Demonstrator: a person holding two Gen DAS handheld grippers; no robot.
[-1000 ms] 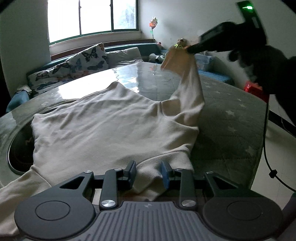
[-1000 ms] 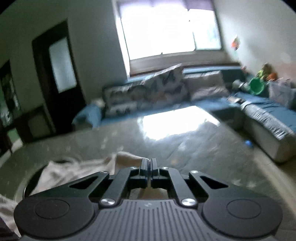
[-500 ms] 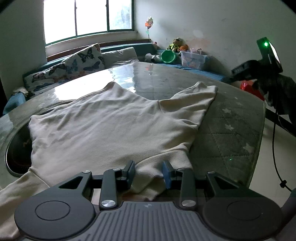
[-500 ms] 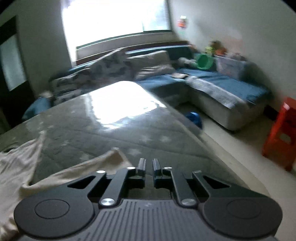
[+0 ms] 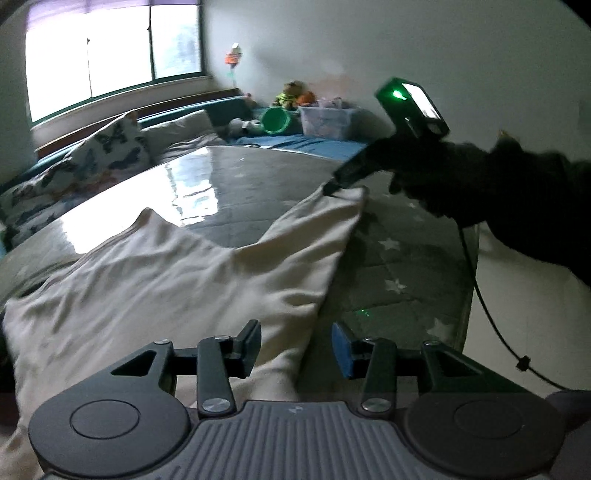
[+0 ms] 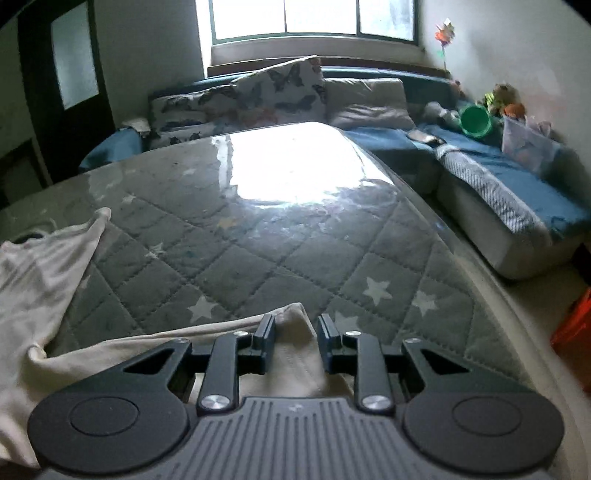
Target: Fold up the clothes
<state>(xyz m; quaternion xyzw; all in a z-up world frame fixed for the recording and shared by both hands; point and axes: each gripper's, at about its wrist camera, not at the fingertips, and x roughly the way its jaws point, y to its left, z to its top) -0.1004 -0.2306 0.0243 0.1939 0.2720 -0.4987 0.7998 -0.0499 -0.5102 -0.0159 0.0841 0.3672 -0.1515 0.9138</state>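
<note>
Sleeve (image 5: 314,236) (cream, flat) stretches toward right gripper (image 5: 328,190) on table (image 5: 399,258).

Bright window (image 6: 314,18) above blue sofa (image 6: 517,199), butterfly cushions (image 6: 280,92), pale walls.

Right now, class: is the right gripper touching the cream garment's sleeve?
Cannot tell. In the right wrist view the right gripper straddles the sleeve, closing, but the pads show no plain contact or gap.

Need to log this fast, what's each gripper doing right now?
Left gripper: opening, garment edge between, not pinched.
Right gripper: closing, sleeve cuff between, not yet pinched.
</note>
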